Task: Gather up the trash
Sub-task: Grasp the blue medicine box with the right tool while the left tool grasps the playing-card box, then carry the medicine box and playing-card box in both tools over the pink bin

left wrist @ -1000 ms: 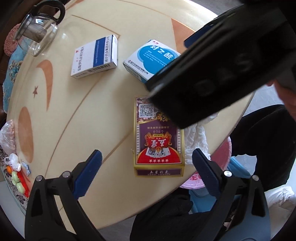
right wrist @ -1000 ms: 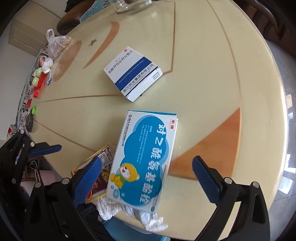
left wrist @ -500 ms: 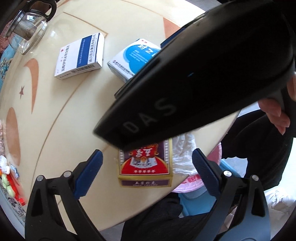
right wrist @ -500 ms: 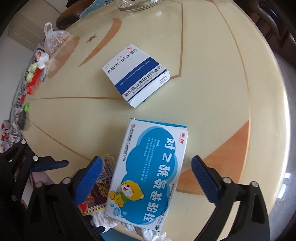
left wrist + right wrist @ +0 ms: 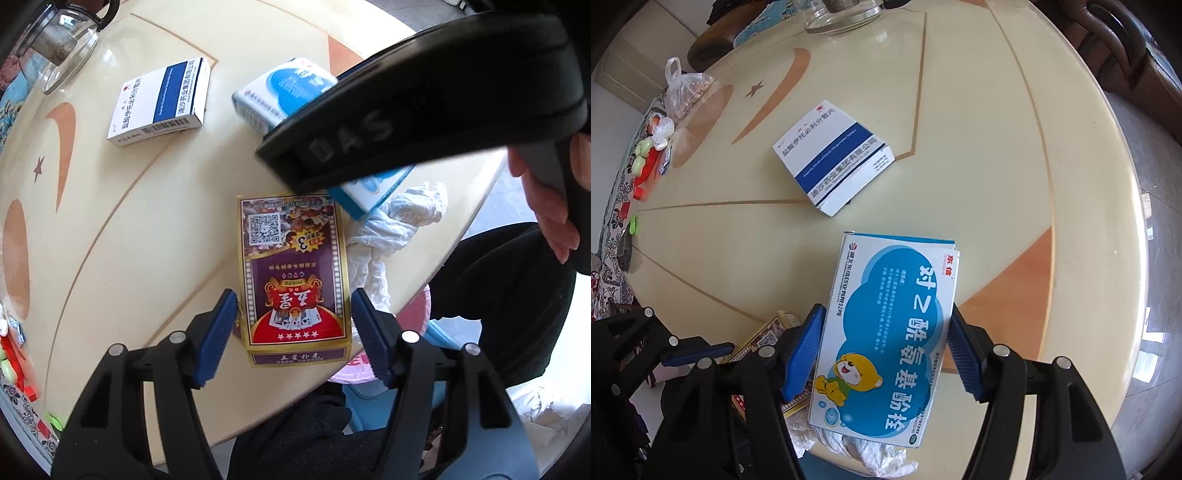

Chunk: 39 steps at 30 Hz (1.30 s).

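Note:
A purple and gold playing-card box (image 5: 293, 266) lies near the round table's front edge. My left gripper (image 5: 293, 321) points down over it, its jaws closing, with the blue pads against both long sides. A blue medicine box (image 5: 886, 332) with a cartoon bear sits between the closing jaws of my right gripper (image 5: 886, 339), pads touching its sides. One end of that box rests on a crumpled white tissue (image 5: 399, 221). Farther back lies a white and blue medicine box (image 5: 834, 166). The right gripper's black body hides part of the blue box in the left wrist view.
The cream table (image 5: 129, 221) carries a glass pot (image 5: 62, 40) at the far left and a plastic bag (image 5: 685, 88) with small items on its left side. A pink bin (image 5: 417, 306) stands below the front edge, beside a person's dark-clothed legs. A hand (image 5: 554, 214) holds the right gripper.
Both pairs of jaws have narrowed from wide apart to the sides of their boxes. The right gripper's body shifted across the left wrist view. The boxes have stayed where they were.

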Tool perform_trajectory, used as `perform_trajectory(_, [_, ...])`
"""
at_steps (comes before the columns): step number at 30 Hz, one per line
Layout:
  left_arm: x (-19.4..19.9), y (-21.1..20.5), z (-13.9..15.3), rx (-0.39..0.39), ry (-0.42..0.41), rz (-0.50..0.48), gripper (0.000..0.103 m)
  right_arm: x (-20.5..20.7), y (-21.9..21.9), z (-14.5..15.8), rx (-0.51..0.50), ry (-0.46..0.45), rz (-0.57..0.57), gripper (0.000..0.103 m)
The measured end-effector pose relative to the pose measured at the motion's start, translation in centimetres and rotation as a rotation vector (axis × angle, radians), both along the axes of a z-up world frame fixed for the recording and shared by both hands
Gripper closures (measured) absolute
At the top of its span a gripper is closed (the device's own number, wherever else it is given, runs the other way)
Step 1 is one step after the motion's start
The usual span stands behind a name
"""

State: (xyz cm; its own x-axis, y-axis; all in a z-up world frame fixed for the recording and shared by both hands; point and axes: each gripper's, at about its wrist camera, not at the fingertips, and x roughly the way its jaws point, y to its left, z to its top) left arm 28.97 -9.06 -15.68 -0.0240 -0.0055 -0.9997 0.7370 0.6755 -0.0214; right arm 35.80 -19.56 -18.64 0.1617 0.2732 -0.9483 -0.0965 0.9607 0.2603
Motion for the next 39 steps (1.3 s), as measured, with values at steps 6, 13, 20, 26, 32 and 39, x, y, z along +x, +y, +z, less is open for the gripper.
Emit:
perform_trajectory(6, [0.4, -0.4, -0.8, 0.041, -0.011, 0.010, 0.035, 0.1, -0.5, 0.5, 0.000, -0.011, -0.026, 0.040])
perform_trajectory(13, [0.8, 0.1, -0.8, 0.018, -0.012, 0.055, 0.043, -0.5, -0.8, 0.9, -0.008, -0.024, -0.031, 0.040])
perform_trajectory(20, [1.7, 1.5, 2.3, 0.000, -0.064, 0.109, 0.043, -1.0, -0.8, 3.2, -0.017, -0.065, -0.043, 0.040])
perform_trajectory(26, [0.9, 3.4, 5.9, -0.023, -0.130, 0.146, 0.043, -2.6, -0.6, 6.3, -0.041, -0.114, -0.043, 0.040])
perform_trajectory(32, [-2.2, 5.0, 8.9, -0.040, -0.185, 0.176, 0.043, -6.0, 0.5, 9.6, -0.075, -0.162, -0.006, 0.040])
perform_trajectory(39, [-5.6, 6.2, 11.2, -0.073, -0.237, 0.189, 0.043, -11.5, 1.9, 12.8, -0.080, -0.227, 0.043, 0.040])
